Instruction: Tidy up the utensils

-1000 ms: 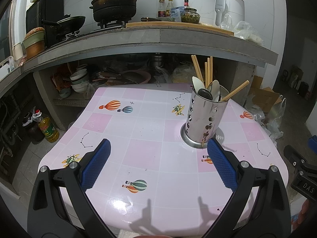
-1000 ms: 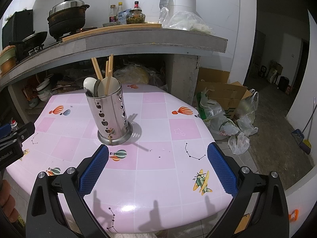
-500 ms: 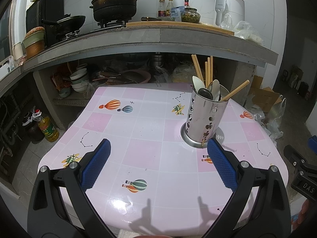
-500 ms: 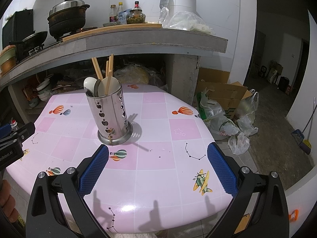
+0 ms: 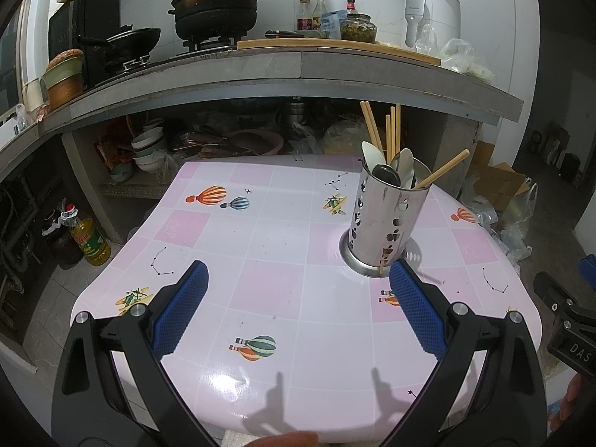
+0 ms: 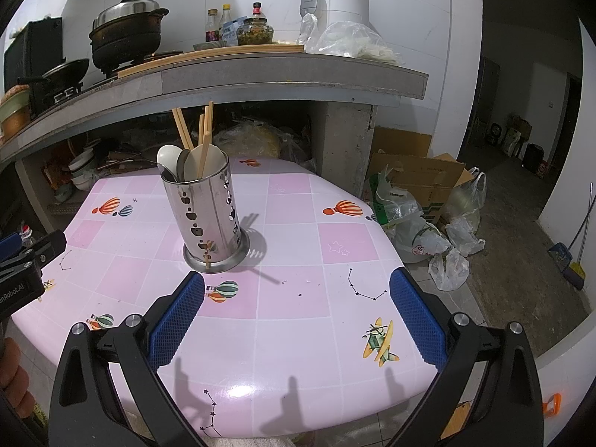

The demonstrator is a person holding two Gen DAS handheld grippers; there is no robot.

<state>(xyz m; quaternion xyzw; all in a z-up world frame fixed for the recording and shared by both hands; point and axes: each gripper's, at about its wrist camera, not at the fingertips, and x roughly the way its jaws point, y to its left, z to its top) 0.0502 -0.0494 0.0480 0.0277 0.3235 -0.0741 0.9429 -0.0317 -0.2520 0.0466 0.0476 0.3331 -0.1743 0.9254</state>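
Observation:
A perforated steel utensil holder [image 5: 387, 216] [image 6: 208, 212] stands upright on the pink tiled table [image 5: 260, 260] [image 6: 298, 246]. Several wooden chopsticks [image 5: 389, 130] [image 6: 203, 134] and spoons [image 5: 402, 167] [image 6: 169, 158] stick out of its top; one chopstick tip pokes through a hole near its base. My left gripper [image 5: 298, 279] is open above the table's near edge, the holder just beyond its right finger. My right gripper [image 6: 296, 288] is open too, the holder just beyond its left finger. Nothing sits between either pair of fingers.
A grey concrete counter [image 5: 298, 70] overhangs the table's far side, carrying pots, bottles and a white appliance. Bowls and pans fill the shelf beneath [image 5: 149, 149]. An oil bottle [image 5: 87, 238] stands on the floor left; plastic bags and a cardboard box [image 6: 421, 201] lie right.

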